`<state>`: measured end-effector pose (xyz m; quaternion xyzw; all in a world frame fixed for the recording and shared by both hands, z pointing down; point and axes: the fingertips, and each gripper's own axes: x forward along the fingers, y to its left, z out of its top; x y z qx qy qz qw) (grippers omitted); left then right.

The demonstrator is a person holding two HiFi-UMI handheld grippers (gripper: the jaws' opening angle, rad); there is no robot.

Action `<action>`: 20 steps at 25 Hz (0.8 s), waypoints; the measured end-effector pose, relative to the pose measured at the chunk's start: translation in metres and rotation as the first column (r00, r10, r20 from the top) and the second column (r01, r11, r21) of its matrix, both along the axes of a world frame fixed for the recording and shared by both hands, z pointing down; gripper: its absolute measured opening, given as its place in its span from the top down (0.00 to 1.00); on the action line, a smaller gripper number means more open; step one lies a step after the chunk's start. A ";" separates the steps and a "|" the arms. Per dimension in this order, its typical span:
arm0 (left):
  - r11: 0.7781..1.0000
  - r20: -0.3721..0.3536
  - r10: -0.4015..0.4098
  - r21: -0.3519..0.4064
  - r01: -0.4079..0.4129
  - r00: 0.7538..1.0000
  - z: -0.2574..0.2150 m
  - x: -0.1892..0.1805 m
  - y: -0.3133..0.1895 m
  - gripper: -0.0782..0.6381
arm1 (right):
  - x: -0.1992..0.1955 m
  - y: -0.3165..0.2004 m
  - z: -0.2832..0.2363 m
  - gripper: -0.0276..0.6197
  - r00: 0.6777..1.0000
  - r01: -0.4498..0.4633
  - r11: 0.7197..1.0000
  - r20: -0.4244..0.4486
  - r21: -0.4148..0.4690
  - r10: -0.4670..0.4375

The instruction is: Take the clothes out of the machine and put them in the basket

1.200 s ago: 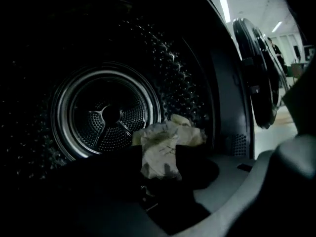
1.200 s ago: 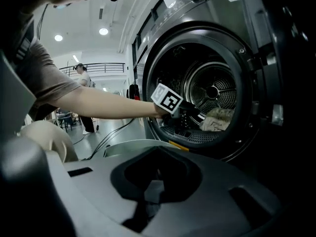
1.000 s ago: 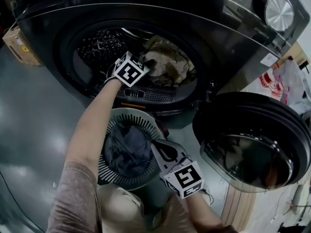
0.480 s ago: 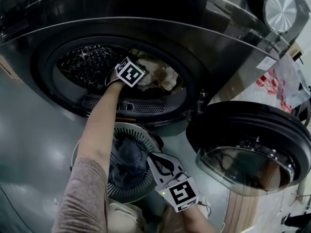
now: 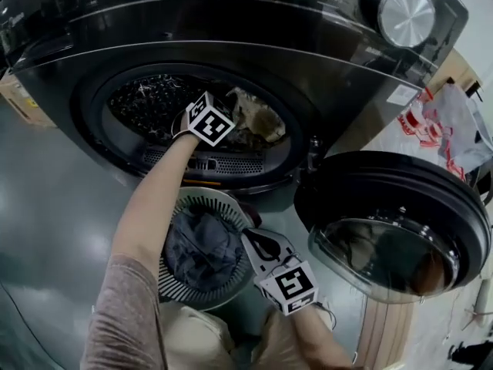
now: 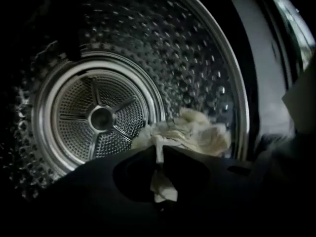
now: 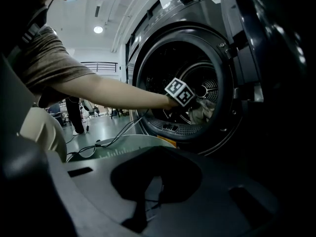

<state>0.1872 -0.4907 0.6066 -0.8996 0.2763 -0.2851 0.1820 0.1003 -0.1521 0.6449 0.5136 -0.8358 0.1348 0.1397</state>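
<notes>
Inside the drum [image 6: 98, 117], the jaws of my left gripper [image 6: 158, 154] are closing, and a strip of the beige cloth [image 6: 197, 135] is pinched between them. The rest of that cloth lies bunched on the drum floor [image 5: 258, 118]. In the head view the left gripper's marker cube [image 5: 209, 120] sits in the machine's opening. My right gripper [image 5: 253, 239] is shut and empty, hovering over the rim of the round slatted basket [image 5: 171, 277]. Dark clothes [image 5: 202, 245] lie in the basket.
The machine's round door [image 5: 393, 230] hangs open at the right, close to my right hand. A cardboard box [image 5: 14, 99] stands at the far left, with plastic bags [image 5: 451, 122] at the right. Cables [image 7: 98, 144] trail on the floor behind the basket [image 7: 123, 144].
The left gripper stays at the beige cloth in the drum mouth, slightly deeper than before. The right gripper remains over the basket. The head view has shifted.
</notes>
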 end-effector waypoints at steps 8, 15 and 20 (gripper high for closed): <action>0.993 -0.165 -0.072 -0.107 0.055 0.984 -0.049 -0.079 0.090 0.82 | 0.003 -0.009 0.009 0.96 0.998 0.052 0.998 0.034 0.031 -0.053; 0.982 -0.238 -0.157 -0.138 0.127 0.959 -0.078 -0.167 0.188 0.82 | 0.017 -0.013 0.022 0.96 0.996 0.086 0.996 0.025 0.024 -0.087; 0.973 -0.255 -0.205 -0.157 0.169 0.945 -0.105 -0.218 0.247 0.82 | 0.007 -0.024 0.022 0.96 0.994 0.092 0.996 0.063 0.016 -0.093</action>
